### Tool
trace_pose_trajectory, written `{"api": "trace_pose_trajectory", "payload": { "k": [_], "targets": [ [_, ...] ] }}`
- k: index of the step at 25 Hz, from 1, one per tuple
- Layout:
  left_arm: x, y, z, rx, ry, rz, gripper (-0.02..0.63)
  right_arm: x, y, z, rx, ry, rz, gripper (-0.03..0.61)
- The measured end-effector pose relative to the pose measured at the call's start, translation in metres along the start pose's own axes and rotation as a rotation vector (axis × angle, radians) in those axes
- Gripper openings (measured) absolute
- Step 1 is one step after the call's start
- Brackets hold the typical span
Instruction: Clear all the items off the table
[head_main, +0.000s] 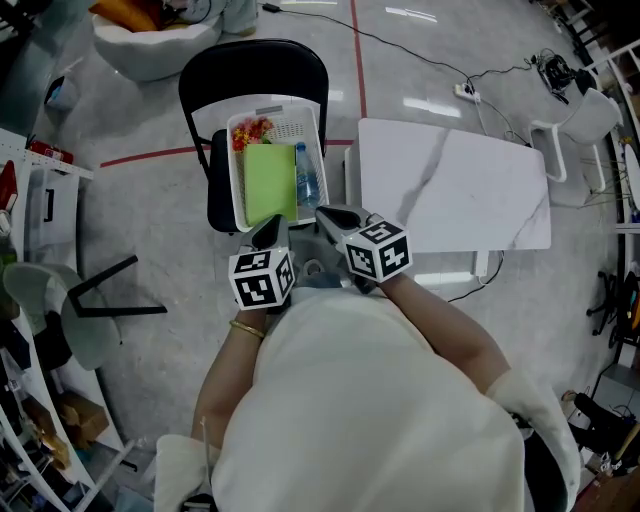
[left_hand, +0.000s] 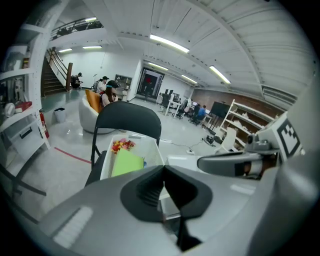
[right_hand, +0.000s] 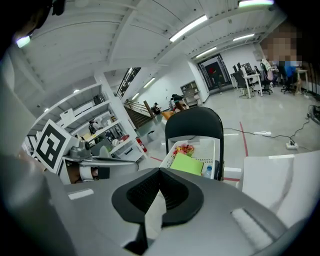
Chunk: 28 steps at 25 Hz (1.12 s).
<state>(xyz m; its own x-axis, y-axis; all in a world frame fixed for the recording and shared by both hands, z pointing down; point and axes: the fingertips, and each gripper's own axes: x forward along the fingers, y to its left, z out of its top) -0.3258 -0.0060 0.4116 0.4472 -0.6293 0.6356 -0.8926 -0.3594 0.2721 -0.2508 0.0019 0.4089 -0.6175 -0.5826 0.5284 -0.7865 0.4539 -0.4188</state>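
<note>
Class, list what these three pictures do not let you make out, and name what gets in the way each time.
- Floor of the basket: head view, hidden under the green book.
- The bottle: head view, too small to read its label.
- The colourful item at the basket's far end: too small in every view to name.
- Seat of the chair: head view, covered by the basket.

No readable text (any view) — none.
</note>
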Motion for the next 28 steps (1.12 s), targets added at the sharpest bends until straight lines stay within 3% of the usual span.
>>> {"api": "trace_pose_trajectory", "payload": {
  "k": [6, 12, 19, 28],
  "targets": [
    [0.012, -0.029, 0.006, 0.068, 0.002, -0.082, 0.009, -0.024, -0.017, -0.004, 0.036, -0.032, -0.064, -0.002],
    [0.023, -0.069, 0.014, 0.164, 0.0, -0.168, 0.009, -0.071, -0.04, 0.002, 0.07, -0.127, -0.175, -0.002],
    [0.03, -0.104, 0.017, 0.207, 0.015, -0.254, 0.009, -0.113, -0.064, 0.005, 0.106, -0.216, -0.289, -0.002],
    [0.034, -0.131, 0.01, 0.245, 0.054, -0.293, 0.009, -0.13, -0.067, -0.003, 0.076, -0.215, -0.312, -0.002]
  ]
}}
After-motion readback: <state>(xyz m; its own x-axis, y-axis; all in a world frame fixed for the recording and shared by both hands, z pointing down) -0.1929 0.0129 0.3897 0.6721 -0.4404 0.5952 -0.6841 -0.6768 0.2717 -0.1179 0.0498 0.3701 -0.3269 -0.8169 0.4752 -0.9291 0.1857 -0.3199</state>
